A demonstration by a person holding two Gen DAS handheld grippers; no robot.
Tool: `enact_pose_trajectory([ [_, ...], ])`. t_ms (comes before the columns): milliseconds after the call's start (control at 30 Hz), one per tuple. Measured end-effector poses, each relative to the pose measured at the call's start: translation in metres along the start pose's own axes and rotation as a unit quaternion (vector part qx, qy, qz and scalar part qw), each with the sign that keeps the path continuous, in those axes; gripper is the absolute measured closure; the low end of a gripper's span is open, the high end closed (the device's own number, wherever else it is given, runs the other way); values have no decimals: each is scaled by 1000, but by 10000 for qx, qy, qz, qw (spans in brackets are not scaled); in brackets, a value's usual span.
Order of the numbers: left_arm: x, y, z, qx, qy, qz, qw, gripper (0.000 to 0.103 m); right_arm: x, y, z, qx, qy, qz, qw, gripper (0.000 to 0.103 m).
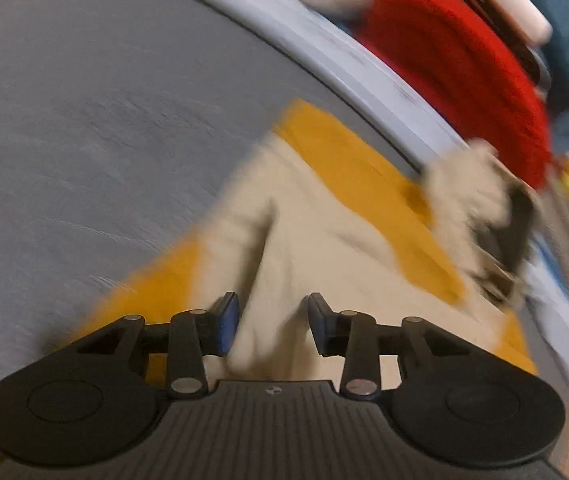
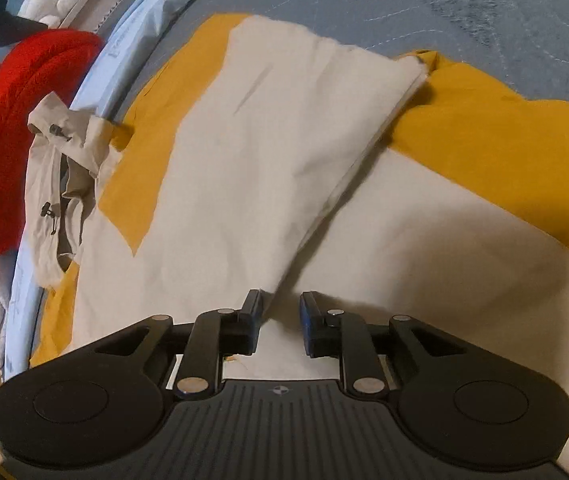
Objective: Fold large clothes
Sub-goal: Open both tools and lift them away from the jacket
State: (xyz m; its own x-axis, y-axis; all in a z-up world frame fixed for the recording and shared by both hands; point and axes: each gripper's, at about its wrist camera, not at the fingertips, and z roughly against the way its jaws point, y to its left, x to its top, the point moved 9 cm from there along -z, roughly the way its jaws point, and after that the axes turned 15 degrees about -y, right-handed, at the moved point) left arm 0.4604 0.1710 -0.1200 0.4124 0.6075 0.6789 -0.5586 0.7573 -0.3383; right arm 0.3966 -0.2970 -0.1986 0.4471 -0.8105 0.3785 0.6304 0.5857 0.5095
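Red knit bundle [image 2: 12, 136]: you see it furthest to your left in the right wrist view, beyond the pale blue mattress edge [image 2: 96, 92], off the bed surface.
Hood [image 2: 64, 184]: the jacket's beige hood hangs crumpled over that blue edge, touching the red bundle's side.
Jacket [image 2: 424, 216]: your task garment, beige and mustard yellow, lies spread on the grey bed cover [image 2: 484, 8], just inside the blue edge.
Sleeve [image 2: 268, 152]: it lies folded diagonally across the jacket body, cuff end far from you, near end at your right gripper.
Right gripper [image 2: 280, 320]: your jaws stand apart, low over the jacket, the sleeve's near tip just beyond the gap; the pads press nothing.
Left gripper [image 1: 272, 324]: your jaws stand apart with a beige fold rising between them, unclamped; the view is blurred.
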Motion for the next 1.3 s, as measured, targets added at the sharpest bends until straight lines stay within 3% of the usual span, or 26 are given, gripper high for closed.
enact_pose_trajectory([
  [67,21,-2,14,140,-606,-301,9976,62,5,10,8,31,-189,346,9992,81],
  [133,34,-18,28,-130,-1061,-637,9922,62,15,19,19,104,-564,698,9959,81],
  [233,25,-44,39,-691,-1145,-1070,9852,62,24,32,32,208,-993,1086,9889,80],
  [267,19,-49,38,-814,-1041,-1156,9845,62,27,35,34,262,-1098,1217,9861,80],
  [333,-6,-56,26,-1033,-454,-1161,9868,62,34,38,36,410,-1229,1423,9813,76],
  [400,-29,-45,5,-818,306,-1098,9901,62,40,42,30,607,-1215,1536,9788,68],
  [433,-39,-33,-7,-558,585,-1083,9908,67,42,42,23,688,-1076,1627,9784,59],
  [467,-44,-22,-16,-323,689,-1020,9919,86,41,39,12,749,-817,1692,9793,54],
  [533,-42,-12,-20,-215,551,-1051,9927,92,39,26,-5,570,-460,1636,9838,54],
  [600,-35,-14,-14,-97,311,-1277,9913,89,45,11,-16,278,-333,1616,9859,55],
  [700,-20,-24,-13,-157,85,-1358,9906,84,53,7,-15,218,-336,1577,9867,55],
  [767,-21,-23,-19,-171,236,-1421,9894,76,55,13,-13,291,-357,1725,9839,54],
  [833,-32,-17,-31,-78,643,-1423,9877,77,54,10,-12,277,-311,1782,9831,54],
  [933,-23,-27,-19,-70,361,-1612,9862,77,56,14,-3,177,-400,1785,9830,54],
  [1067,-3,-60,11,-549,-338,-2096,9757,72,66,46,28,632,-910,2266,9677,54],
  [1167,5,-79,28,-918,-608,-2190,9695,60,74,64,55,955,-1359,2674,9492,54],
  [1300,5,-93,49,-1157,-914,-2458,9580,57,84,74,86,1265,-1863,3043,9256,54],
])
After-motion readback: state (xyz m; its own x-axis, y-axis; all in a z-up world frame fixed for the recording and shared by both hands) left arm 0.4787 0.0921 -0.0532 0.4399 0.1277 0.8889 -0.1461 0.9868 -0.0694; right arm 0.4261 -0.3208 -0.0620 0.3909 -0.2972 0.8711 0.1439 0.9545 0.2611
